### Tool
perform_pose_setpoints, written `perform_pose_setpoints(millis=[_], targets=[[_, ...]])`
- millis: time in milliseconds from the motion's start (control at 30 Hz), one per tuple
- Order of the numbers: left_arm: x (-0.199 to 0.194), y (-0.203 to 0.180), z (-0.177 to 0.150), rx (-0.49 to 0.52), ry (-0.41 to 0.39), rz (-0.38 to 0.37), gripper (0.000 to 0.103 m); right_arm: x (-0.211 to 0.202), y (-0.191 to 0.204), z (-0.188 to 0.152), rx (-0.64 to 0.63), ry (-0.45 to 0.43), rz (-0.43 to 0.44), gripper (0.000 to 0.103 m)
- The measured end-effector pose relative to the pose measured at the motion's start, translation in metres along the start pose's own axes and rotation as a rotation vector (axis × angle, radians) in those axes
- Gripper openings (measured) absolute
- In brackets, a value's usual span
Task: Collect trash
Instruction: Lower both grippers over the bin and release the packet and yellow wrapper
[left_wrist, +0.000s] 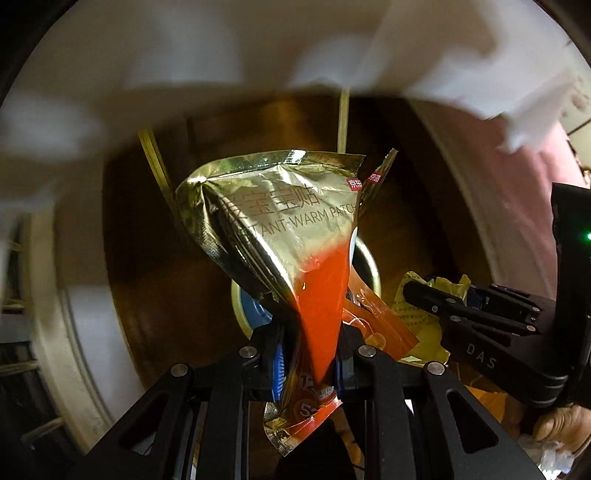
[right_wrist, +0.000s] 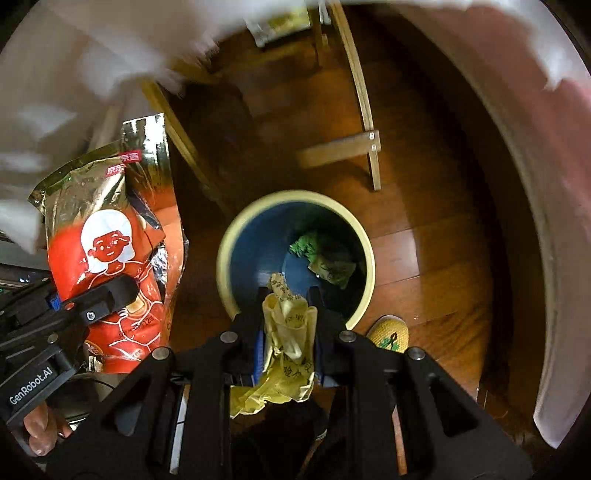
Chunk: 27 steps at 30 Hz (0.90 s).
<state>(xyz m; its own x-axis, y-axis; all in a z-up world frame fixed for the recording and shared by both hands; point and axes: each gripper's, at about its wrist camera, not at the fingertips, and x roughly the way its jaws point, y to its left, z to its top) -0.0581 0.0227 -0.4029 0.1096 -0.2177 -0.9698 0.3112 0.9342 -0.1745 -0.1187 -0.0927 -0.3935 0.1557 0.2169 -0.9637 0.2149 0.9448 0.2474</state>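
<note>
my right claw (right_wrist: 286, 332) is pinched on a crumpled yellow wrapper (right_wrist: 286, 343), and the thing that matters now is that the bin (right_wrist: 225, 258) sits straight ahead of and below it on the wooden floor (right_wrist: 424, 251). in the right wrist view the wrapper's top overlaps the bin's near rim, so i judge the right claw the nearer of the two to the opening. the wrapper's long axis runs along the claw's fingers, its free end pointing down toward the bin's mouth, with loose folds bunched behind the pads.

my left claw (left_wrist: 308, 365) is clamped on the red lower end of a gold and red warm-patch pouch (left_wrist: 295, 221). the pouch's long axis also runs out along the fingers, gold sealed end farthest away. from the left wrist view the bin shows only as a sliver of rim and blue behind the pouch; in the right view the pouch hangs just beside the bin's left rim, not over it.

green trash (right_wrist: 306, 247) already lies inside the bin.
</note>
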Motion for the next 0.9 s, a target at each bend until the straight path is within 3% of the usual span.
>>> perform_pose_setpoints(millis=[167, 233, 333, 433, 533, 567, 900], targets=[[0.066, 0.005, 0.003, 0.009, 0.047, 0.009, 0.020, 0.061, -0.013, 0.001, 0.008, 0.033, 0.002, 0.018], [0.081, 0.008, 0.003, 0.012, 0.061, 0.025, 0.026, 0.080, -0.018, 0.002, 0.007, 0.039, 0.001, 0.018], [0.103, 0.010, 0.004, 0.005, 0.074, 0.039, 0.051, 0.102, -0.023, 0.005, 0.015, 0.045, -0.003, 0.021], [0.112, 0.015, 0.005, -0.010, 0.065, 0.043, 0.068, 0.115, -0.028, 0.007, 0.024, 0.053, -0.001, 0.024], [0.117, 0.018, 0.009, -0.018, 0.064, 0.058, 0.079, 0.123, -0.031, 0.010, 0.035, 0.061, 0.001, 0.047], [0.120, 0.018, 0.012, -0.018, 0.063, 0.065, 0.080, 0.123, -0.031, 0.013, 0.038, 0.058, 0.002, 0.054], [0.094, 0.019, 0.011, -0.006, 0.040, 0.091, 0.082, 0.111, -0.028, 0.017, 0.046, 0.043, -0.006, 0.055]])
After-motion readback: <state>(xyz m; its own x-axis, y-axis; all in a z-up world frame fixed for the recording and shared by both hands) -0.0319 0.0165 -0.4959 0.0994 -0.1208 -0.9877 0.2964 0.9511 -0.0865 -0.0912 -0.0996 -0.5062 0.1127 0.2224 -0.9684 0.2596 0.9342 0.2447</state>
